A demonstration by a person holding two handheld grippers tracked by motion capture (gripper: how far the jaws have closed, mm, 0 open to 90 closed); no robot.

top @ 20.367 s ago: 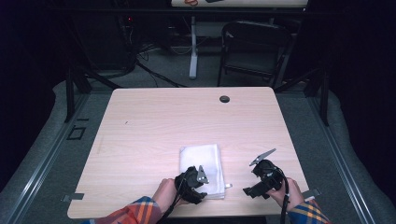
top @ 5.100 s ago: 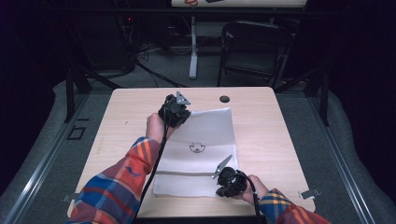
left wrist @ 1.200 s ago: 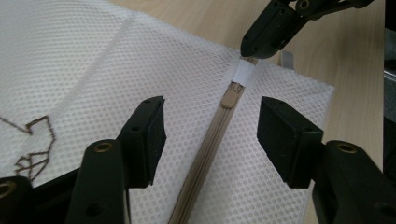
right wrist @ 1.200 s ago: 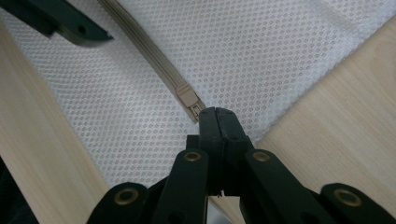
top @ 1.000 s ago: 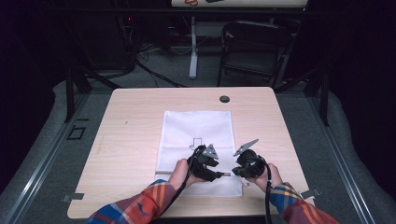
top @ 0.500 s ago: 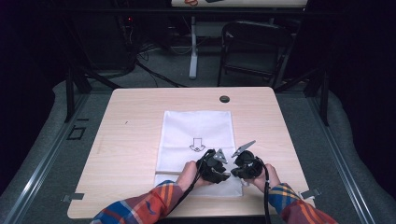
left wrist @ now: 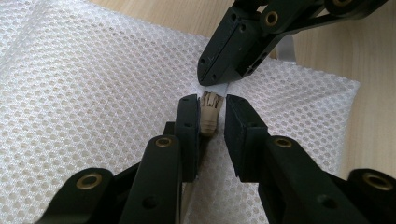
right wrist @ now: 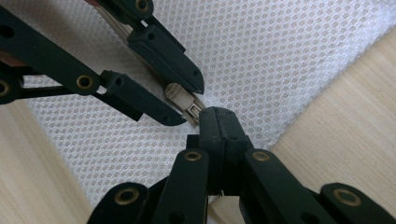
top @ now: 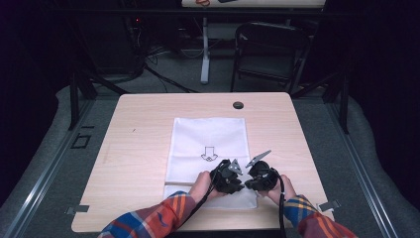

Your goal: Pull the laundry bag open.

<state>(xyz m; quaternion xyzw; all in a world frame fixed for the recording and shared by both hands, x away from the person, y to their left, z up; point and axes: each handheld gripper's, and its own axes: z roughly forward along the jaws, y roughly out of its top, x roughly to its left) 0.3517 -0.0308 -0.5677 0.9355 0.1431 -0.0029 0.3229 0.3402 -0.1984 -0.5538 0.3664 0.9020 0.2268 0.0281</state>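
High view: a white mesh laundry bag lies flat on the wooden table, printed with a small arrow mark near its middle; a dark round grommet sits in the tabletop beyond the bag's far edge. From the bottom edge come two forearms in plaid sleeves. At left of the pair, the left gripper rests over the near right part of the bag; just beside it, at right, is the right gripper, the two nearly touching tip to tip.

Left gripper view: the left gripper has its two black jaws on either side of a beige zipper pull. Its jaws have just been closing, with the pull between them; the one jaw lies against the pull, a slim gap shows at the other, so no firm clamp can be confirmed. The right gripper enters from the top, its tip on the white tape at the zipper's end.

Right gripper view: the left gripper comes in from the upper left, jaws flanking the zipper pull. The right gripper has its jaws pressed together, pinching the bag's fabric right next to the pull, close to the bag's edge where the table shows.
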